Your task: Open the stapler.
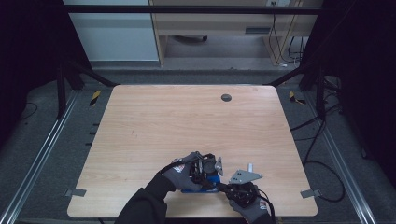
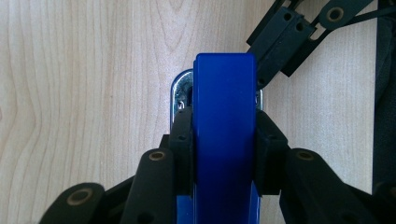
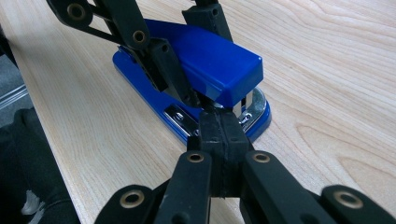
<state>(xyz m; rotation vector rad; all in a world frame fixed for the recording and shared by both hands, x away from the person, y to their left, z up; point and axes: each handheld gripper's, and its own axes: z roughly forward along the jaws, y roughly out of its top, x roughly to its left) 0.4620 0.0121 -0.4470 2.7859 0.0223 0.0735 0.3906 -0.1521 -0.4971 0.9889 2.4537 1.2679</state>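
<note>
Left tongs (image 2: 224, 140) clamped across blue stapler (image 2: 224, 107), closed right tongs (image 3: 223, 126) at its mouth

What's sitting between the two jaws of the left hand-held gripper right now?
In the left gripper view, the blue stapler sits between the jaws of the left hand-held gripper: its top arm fills the gap and both pads press against its sides.

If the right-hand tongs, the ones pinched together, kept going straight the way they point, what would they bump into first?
Most likely the blue stapler. The right tongs are shut, their tips at its front end, just under the raised blue top, by the metal plate. Whether they already touch it is hard to tell.
</note>
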